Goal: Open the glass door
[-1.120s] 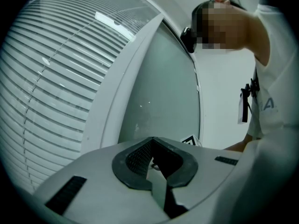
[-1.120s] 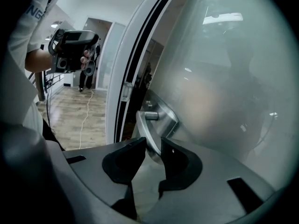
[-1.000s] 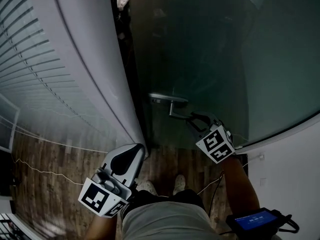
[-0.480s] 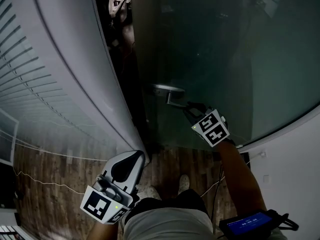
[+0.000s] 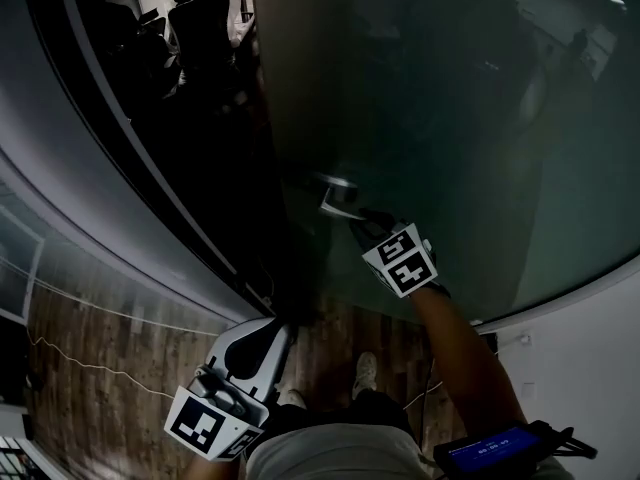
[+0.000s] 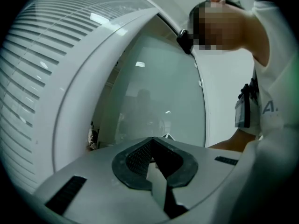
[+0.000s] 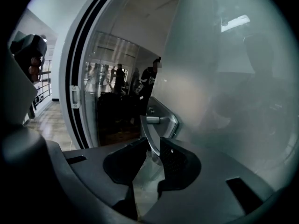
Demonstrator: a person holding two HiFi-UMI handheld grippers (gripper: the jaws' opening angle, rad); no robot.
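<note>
So the glass door (image 5: 450,118) fills pretty much everything ahead of and to the right of my right hand-held gripper (image 5: 352,218). It's already standing ajar. The gap sits off to that gripper's left, between the door edge and the door frame (image 7: 74,78), with a dim room and some office chairs (image 5: 195,13) beyond it. There's wooden floor (image 5: 110,378) below and behind both hands.

My left hand-held gripper (image 5: 283,326) hangs low and well back from the door with its jaws together and nothing in them, so it isn't part of this at all.

The right one is doing the job. The door handle (image 7: 156,120) is dead ahead of it, and the lever blade runs down between its jaws. The jaws have just been closing in, and the pads look pressed on either side of the lever. As far as I can tell the lever's long axis lies roughly in line with the gripper, free end pointing back toward me. My guess is the next bit is just keeping that clamp on and swinging the door wider away from the frame.

For writing, there are only the black-and-white square markers (image 5: 402,260) on the gripper cubes. The small blue screen (image 5: 495,446) behind my right arm has text on it, but it's way too tiny to read. No brand names anywhere I can make out.
</note>
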